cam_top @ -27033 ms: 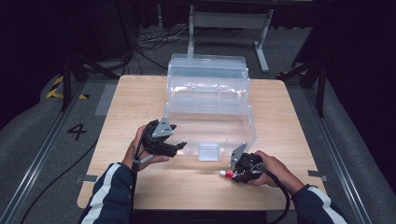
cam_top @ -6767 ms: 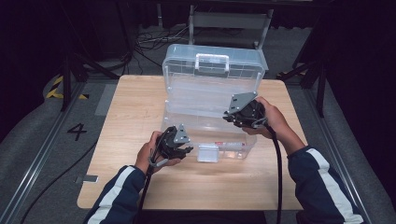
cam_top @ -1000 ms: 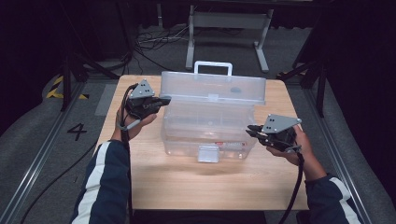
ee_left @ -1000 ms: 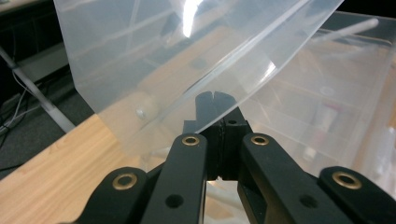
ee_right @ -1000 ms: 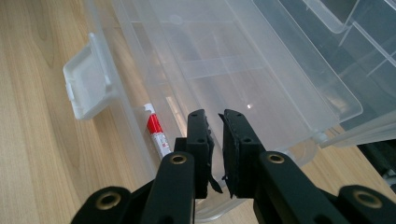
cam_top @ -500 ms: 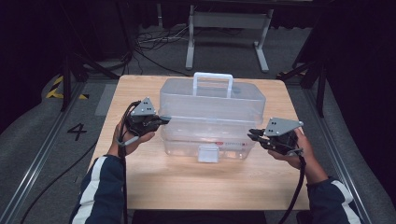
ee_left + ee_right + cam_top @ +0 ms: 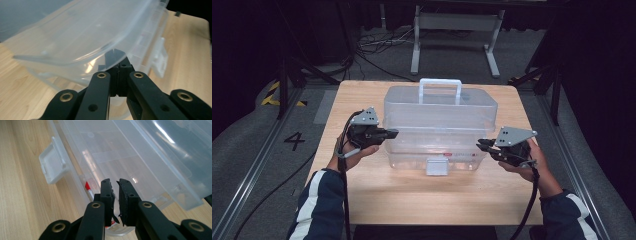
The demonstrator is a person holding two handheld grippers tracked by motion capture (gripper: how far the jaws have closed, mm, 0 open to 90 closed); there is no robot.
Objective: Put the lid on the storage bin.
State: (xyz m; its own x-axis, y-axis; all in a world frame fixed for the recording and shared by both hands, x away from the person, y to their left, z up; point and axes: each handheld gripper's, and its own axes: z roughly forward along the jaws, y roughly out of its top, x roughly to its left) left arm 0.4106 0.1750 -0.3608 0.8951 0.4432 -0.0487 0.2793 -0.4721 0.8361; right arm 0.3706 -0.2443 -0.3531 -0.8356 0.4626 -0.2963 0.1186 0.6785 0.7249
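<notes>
Now both claws (pressed together, empty) flank the clear box (image 7: pixel 439 127) on the table (image 7: pixel 362 95).

I see a clear, glossy plastic box (image 7: pixel 439 127) on a matt pale wood counter (image 7: pixel 412 195); my claws look matt black.

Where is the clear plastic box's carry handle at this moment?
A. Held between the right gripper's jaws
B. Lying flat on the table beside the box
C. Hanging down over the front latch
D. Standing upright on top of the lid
D: in the high view the white handle rises upright from the top of the lid of the clear box, apart from both grippers.
</notes>
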